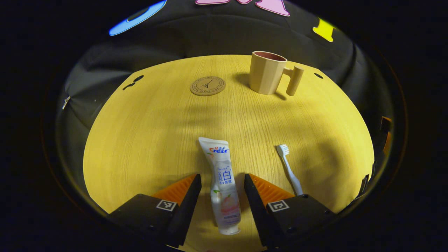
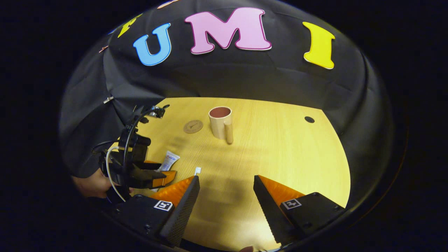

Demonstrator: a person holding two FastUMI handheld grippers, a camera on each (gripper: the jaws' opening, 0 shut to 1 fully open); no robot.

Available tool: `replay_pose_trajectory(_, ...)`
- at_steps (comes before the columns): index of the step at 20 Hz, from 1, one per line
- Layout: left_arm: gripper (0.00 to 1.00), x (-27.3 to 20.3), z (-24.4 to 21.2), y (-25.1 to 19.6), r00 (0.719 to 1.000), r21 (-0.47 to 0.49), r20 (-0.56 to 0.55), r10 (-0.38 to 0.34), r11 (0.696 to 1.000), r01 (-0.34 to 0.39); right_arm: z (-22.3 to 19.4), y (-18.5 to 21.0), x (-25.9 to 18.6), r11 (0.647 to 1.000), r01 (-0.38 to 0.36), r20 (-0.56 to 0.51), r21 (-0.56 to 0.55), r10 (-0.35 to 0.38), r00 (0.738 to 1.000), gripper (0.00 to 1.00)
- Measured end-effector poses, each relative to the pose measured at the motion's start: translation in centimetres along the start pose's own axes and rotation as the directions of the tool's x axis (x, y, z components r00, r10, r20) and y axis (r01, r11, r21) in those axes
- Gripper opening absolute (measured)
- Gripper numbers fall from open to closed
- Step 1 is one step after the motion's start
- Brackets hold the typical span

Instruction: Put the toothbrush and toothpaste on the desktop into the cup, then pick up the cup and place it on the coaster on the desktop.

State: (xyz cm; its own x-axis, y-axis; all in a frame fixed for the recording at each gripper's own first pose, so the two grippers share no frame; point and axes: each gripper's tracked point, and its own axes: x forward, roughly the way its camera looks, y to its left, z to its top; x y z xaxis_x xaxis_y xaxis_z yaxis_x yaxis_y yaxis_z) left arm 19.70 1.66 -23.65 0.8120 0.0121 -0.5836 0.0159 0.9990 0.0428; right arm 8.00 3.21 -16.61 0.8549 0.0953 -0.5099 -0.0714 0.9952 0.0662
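Note:
A white toothpaste tube (image 1: pixel 222 183) lies flat on the wooden desktop (image 1: pixel 147 140), lengthwise between the fingers of my open left gripper (image 1: pixel 222 182), which straddle it without touching. A white toothbrush (image 1: pixel 288 168) lies just to its right, bristles away from me. Farther back stand a beige cup (image 1: pixel 266 72) with a peg handle and, to its left, a round brown coaster (image 1: pixel 207 85). In the right gripper view my right gripper (image 2: pixel 226 182) is open over bare desktop; the cup (image 2: pixel 220 122), the coaster (image 2: pixel 193 126), the toothpaste tube (image 2: pixel 169 161) and the toothbrush head (image 2: pixel 197 170) are ahead, with the left gripper (image 2: pixel 154 173) at the left.
The black cloth wall rises right behind the desktop's far edge. Small dark holes (image 1: pixel 318 75) mark the desktop at the back corners (image 2: pixel 309 119). A hand (image 2: pixel 91 185) holds the left gripper, with cables looping off it.

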Motion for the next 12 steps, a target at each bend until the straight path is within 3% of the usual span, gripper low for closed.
replay_pose_trajectory(4, 0.71, 0.4, 0.1, 0.0, 1.000, 0.026, -0.003, -0.016, 1.000, 0.017, -1.8, 1.7, 2.0, 1.000, -0.005, -0.046, -0.031, 0.004, 0.999, 0.95)
replay_pose_trajectory(5, 0.56, 0.3, 0.0, 0.1, 1.000, 0.022, -0.007, -0.019, 1.000, 0.020, -2.4, 2.1, 2.6, 0.999, -0.007, -0.062, -0.040, 0.005, 0.998, 0.95)
replay_pose_trajectory(10, 0.41, 0.1, 0.1, 0.3, 0.998, -0.043, -0.030, -0.061, 0.997, 0.060, -3.9, 4.2, 5.0, 0.998, -0.032, -0.139, -0.056, 0.024, 0.990, 0.93)
replay_pose_trajectory(11, 0.34, 0.0, 0.1, 0.2, 0.997, -0.055, -0.033, -0.077, 0.996, 0.075, -4.1, 4.7, 5.5, 0.998, -0.040, -0.158, -0.052, 0.031, 0.987, 0.92)
replay_pose_trajectory(12, 0.42, 0.0, 0.1, 0.2, 0.995, -0.068, -0.032, -0.096, 0.993, 0.094, -4.5, 5.2, 6.1, 0.998, -0.048, -0.179, -0.043, 0.040, 0.983, 0.90)
